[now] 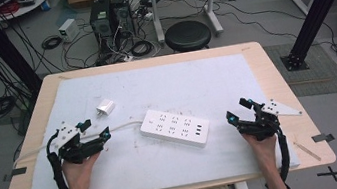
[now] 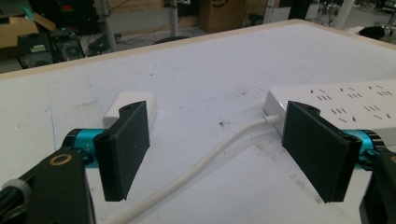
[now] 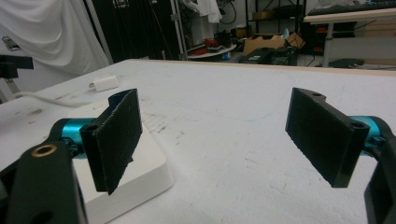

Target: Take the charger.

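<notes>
Power strip (image 1: pixel 175 128) is my landmark: white, lying flat and slanted on the white mat (image 1: pixel 204 79) that covers the tabletop (image 1: pixel 276 83), roughly mid-table. Its white cable (image 1: pixel 123 126) leaves the strip's left end and runs left across the mat.

Left hand-held gripper (image 1: pixel 95 129) sits left of the strip, near the cable, jaws pointing toward the strip. I read it as released: jaws wide apart, nothing between the pads. In the left gripper view (image 2: pixel 217 151) the cable passes on the mat between the jaws, well below them and untouched; the strip's (image 2: pixel 336 105) near end shows just behind the right jaw.

White charger (image 1: pixel 105 107) lies on the mat up-left of the strip, apart from it and just beyond the left gripper. In the left gripper view it (image 2: pixel 128 105) sits behind the left jaw.

Right hand-held gripper (image 1: pixel 237 110) is right of the strip, near its right end, not touching. Also released: jaws spread, gap empty. In the right gripper view (image 3: pixel 231 142) the strip's (image 3: pixel 135 172) corner lies under the left jaw; the charger (image 3: pixel 103 83) is far off beyond it.
</notes>
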Available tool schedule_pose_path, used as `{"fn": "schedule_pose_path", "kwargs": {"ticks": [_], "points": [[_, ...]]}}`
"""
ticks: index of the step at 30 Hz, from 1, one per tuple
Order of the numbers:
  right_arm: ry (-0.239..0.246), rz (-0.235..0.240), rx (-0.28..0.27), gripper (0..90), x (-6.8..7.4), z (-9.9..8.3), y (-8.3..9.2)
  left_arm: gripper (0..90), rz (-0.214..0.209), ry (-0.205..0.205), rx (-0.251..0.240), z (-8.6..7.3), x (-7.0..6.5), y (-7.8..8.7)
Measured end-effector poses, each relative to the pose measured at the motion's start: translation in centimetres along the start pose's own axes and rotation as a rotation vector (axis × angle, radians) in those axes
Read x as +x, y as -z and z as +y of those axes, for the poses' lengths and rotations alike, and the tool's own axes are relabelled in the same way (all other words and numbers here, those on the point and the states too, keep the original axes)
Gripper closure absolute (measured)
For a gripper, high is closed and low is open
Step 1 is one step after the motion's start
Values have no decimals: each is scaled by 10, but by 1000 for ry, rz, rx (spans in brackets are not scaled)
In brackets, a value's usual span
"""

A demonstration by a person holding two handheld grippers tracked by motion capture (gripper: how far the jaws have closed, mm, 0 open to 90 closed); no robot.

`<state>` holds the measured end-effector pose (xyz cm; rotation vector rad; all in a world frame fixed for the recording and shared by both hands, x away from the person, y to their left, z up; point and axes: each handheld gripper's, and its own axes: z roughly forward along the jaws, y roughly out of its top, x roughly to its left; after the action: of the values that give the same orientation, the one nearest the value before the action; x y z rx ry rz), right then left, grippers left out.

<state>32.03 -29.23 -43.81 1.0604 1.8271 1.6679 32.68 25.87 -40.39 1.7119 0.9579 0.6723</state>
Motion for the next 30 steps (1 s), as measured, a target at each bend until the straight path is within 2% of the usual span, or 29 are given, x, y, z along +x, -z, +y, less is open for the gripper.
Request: {"fn": "schedule_pose_path", "kwargs": {"ticks": [1, 3, 6, 13, 15, 16, 18, 20, 21, 24, 26, 28, 30], "points": [[5, -3, 3, 191, 0, 0, -1, 233, -2, -30, 28, 11, 3, -6], [4, -4, 4, 191, 0, 0, -1, 233, -6, -37, 36, 13, 4, -9], [6, -9, 10, 191, 1, 0, -1, 233, -15, -53, 76, 25, 11, -21], [20, -16, 15, 191, 2, 0, -3, 232, 10, -71, 112, 43, 21, -37], [20, -18, 21, 191, 2, 0, -3, 232, 15, -101, 132, 52, 23, -44], [20, -18, 21, 191, 2, 0, -3, 232, 15, -101, 132, 52, 23, -44], [10, -22, 24, 191, 2, 0, -3, 232, 10, -119, 168, 57, 28, -53], [13, -24, 23, 191, 2, 0, -3, 232, 11, -101, 198, 60, 33, -62], [13, -26, 23, 191, 2, 0, -3, 232, 11, -101, 198, 60, 33, -62], [10, -28, 25, 191, 2, 0, -3, 232, 5, -88, 254, 62, 42, -76], [19, -26, 24, 191, 2, 0, -4, 232, 4, -85, 273, 63, 45, -81], [17, -28, 30, 191, 3, 0, -4, 232, 5, -86, 284, 62, 49, -88], [24, -30, 33, 191, 3, 0, -4, 232, 9, -79, 314, 59, 53, -95]]}}
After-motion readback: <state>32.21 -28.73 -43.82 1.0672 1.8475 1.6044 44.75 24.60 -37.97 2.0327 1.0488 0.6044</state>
